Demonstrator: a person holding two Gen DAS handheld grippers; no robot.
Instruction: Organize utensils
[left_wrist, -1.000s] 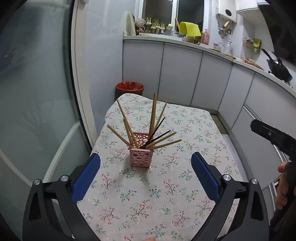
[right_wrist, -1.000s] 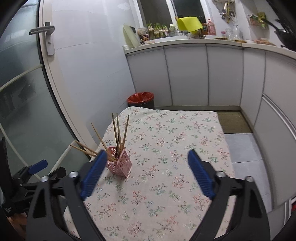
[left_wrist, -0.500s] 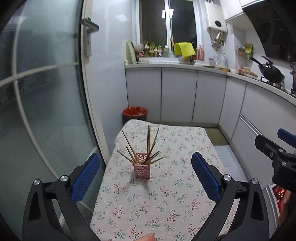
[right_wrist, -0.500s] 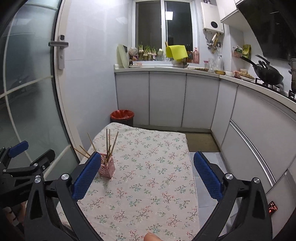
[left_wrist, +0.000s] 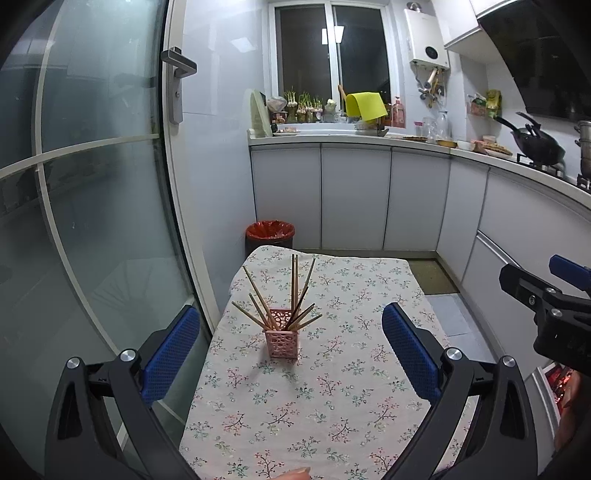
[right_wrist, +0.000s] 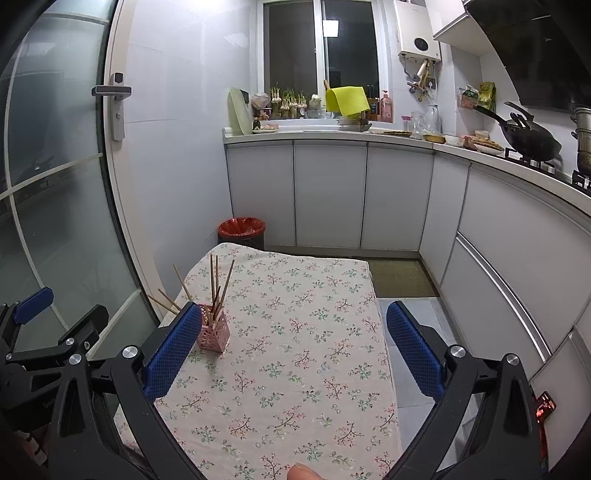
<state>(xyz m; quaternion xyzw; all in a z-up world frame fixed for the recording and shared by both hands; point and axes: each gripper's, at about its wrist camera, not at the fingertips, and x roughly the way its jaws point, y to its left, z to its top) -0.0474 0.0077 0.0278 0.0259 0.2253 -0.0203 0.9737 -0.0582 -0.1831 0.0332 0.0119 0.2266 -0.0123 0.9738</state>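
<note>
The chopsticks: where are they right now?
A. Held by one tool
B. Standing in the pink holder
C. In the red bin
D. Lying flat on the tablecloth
B: the chopsticks fan out upright from the pink holder on the floral tablecloth; both tools are open and hold nothing.

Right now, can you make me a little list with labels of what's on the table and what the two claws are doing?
table: covered by a flowery cloth
holder: pink holder with holes, standing upright on the cloth
chopsticks: chopsticks stand in the holder, fanned out
left claw: left claw open, holding nothing
right claw: right claw open, holding nothing
bin: red-lined bin on the floor beyond the table
</note>
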